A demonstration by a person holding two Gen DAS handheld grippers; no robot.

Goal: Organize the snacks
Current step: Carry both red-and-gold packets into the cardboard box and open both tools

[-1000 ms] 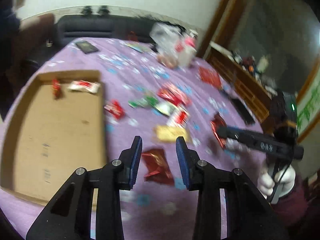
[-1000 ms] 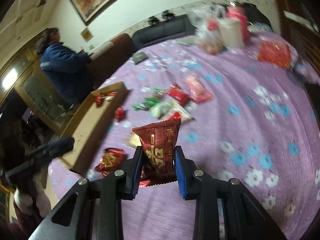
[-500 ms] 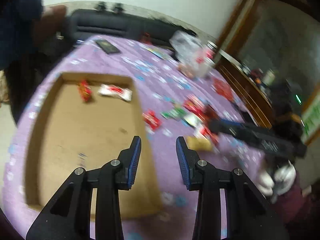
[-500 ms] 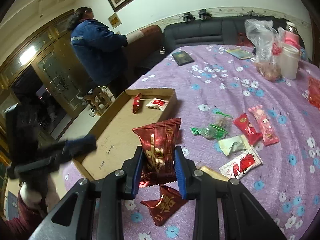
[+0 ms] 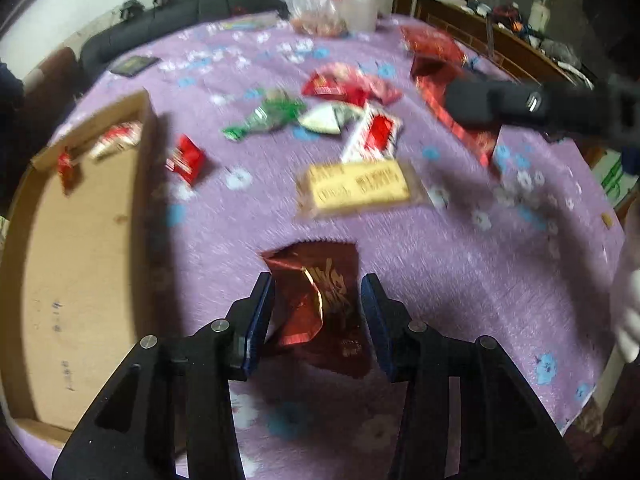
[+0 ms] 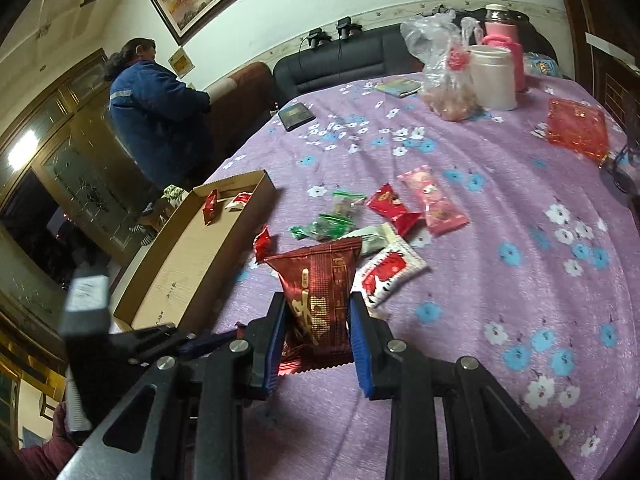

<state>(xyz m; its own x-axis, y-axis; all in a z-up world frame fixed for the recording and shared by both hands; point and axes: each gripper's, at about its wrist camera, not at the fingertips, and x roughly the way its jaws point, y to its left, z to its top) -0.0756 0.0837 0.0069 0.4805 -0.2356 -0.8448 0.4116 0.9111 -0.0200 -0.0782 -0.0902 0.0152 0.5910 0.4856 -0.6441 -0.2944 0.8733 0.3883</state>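
Dark-red foil snack packet stands upright, pinched between the blue pads of the right tool, lifted clear of the purple flowered cloth, probably for carrying to the cardboard tray. The left tool is spreading its jaws around a crumpled red packet lying on the cloth, not yet gripping. The tray holds only two small red-and-white packets at its far end.

A dark red foil snack packet is standing upright, pinched at its lower half. A second crumpled dark red packet is lying flat on the purple cloth. Beyond it, a yellow bar, red, pink, white and green wrappers are lying scattered beside the cardboard tray, which is holding two small packets.
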